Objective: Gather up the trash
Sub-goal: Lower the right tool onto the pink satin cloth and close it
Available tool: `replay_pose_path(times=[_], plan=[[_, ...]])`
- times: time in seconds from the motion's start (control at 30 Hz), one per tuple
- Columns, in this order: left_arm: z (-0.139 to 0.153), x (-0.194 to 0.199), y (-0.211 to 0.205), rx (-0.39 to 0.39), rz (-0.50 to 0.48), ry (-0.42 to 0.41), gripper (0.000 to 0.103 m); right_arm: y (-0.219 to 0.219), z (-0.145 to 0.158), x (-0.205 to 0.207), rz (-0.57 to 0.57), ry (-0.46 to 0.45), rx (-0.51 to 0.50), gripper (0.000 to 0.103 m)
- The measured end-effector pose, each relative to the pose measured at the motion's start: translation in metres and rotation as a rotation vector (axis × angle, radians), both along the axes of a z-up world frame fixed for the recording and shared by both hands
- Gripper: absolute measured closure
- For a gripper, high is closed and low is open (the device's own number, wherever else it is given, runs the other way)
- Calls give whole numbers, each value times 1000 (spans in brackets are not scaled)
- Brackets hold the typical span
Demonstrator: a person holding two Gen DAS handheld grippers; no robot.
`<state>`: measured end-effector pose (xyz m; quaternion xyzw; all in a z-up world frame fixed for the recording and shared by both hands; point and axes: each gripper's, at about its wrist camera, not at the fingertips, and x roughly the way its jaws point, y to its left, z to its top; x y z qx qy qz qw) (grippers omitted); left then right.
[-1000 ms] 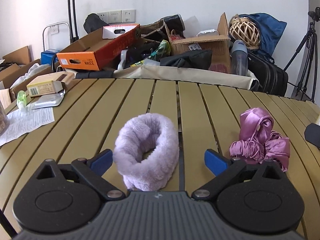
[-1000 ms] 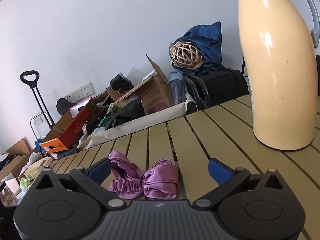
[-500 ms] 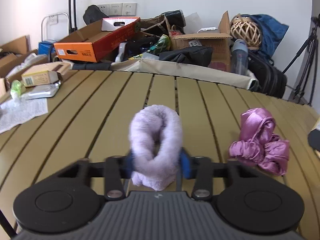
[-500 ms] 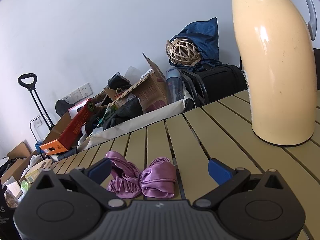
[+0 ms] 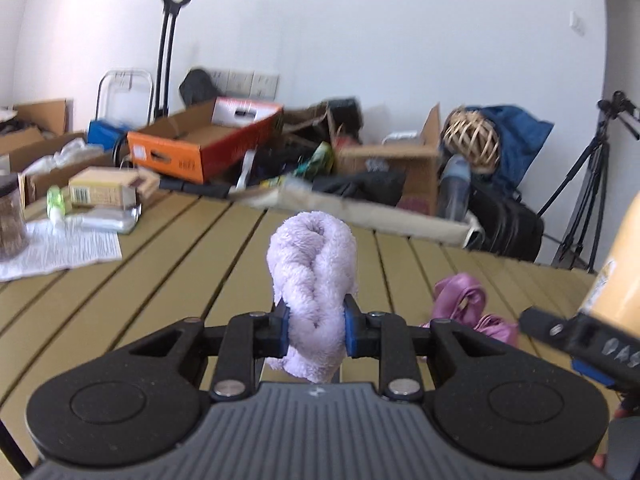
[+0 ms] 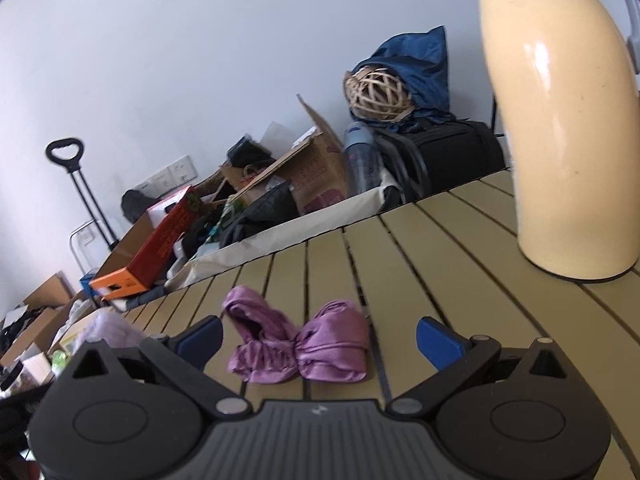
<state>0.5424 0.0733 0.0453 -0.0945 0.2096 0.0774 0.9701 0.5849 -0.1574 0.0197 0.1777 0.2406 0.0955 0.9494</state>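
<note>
Fluffy lilac scrunchie (image 5: 313, 280) pinched at its waist by our left gripper (image 5: 314, 330), fingers clamped on it, lifted off slatted surface (image 5: 168, 264) for carrying away, we judge. Plush loop squashed, soft. Satin purple scrunchie (image 6: 298, 344) lies between spread fingers of our right gripper (image 6: 318, 340), near front edge. Glossy cream thermos (image 6: 560, 128) stands at right.

Fluffy band (image 5: 314, 280) left of scrunchie (image 5: 466, 302); flask (image 6: 560, 120) right, behind.

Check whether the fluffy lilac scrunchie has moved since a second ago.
Yes. The fluffy lilac scrunchie, shut in the left gripper, has been lifted off the slatted table.
</note>
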Motion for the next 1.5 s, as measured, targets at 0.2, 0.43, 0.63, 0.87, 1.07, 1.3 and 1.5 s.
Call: replay_pose_path(times=[0.2, 0.43, 0.63, 0.87, 1.07, 1.3, 1.5], plan=[[9, -9, 18, -27, -15, -40, 78, 14, 8, -6, 15, -8, -69, 0], [10, -15, 57, -81, 6, -48, 78, 52, 19, 16, 34, 0, -224, 0], [12, -19, 79, -104, 15, -53, 78, 78, 25, 44, 9, 31, -332, 0], [7, -17, 93, -118, 16, -36, 78, 95, 8, 73, -9, 118, -414, 0], [4, -16, 98, -117, 15, -32, 78, 94, -7, 88, -14, 190, -386, 0], [3, -19, 106, -110, 15, -37, 78, 101, -18, 94, -31, 209, -402, 0], [5, -22, 113, -116, 24, -39, 78, 96, -23, 95, -38, 229, -373, 2]])
